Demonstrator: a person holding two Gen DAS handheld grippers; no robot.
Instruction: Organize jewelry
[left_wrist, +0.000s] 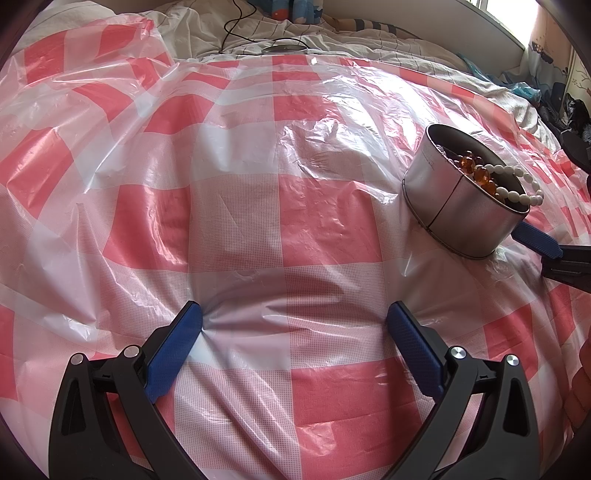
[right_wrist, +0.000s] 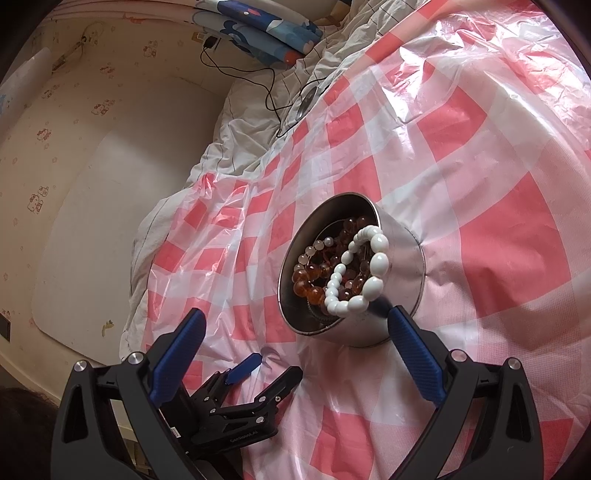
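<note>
A round silver tin (left_wrist: 461, 218) stands on the pink-and-white checked plastic sheet (left_wrist: 258, 221). It holds amber bead strands (right_wrist: 310, 284) and a white bead bracelet (right_wrist: 354, 277) that drapes over its rim. In the right wrist view the tin (right_wrist: 402, 266) sits just above my right gripper (right_wrist: 295, 323), which is open and empty, its right finger beside the tin's wall. My left gripper (left_wrist: 295, 314) is open and empty, resting on the sheet left of the tin. The left gripper also shows in the right wrist view (right_wrist: 266, 369).
The sheet covers a bed with a grey quilt (right_wrist: 251, 122). A black cable (right_wrist: 273, 96) and a round metal lid (left_wrist: 284, 48) lie on the quilt beyond the sheet. A folded blue blanket (right_wrist: 266, 29) is at the far end. A wall runs along the bed's side.
</note>
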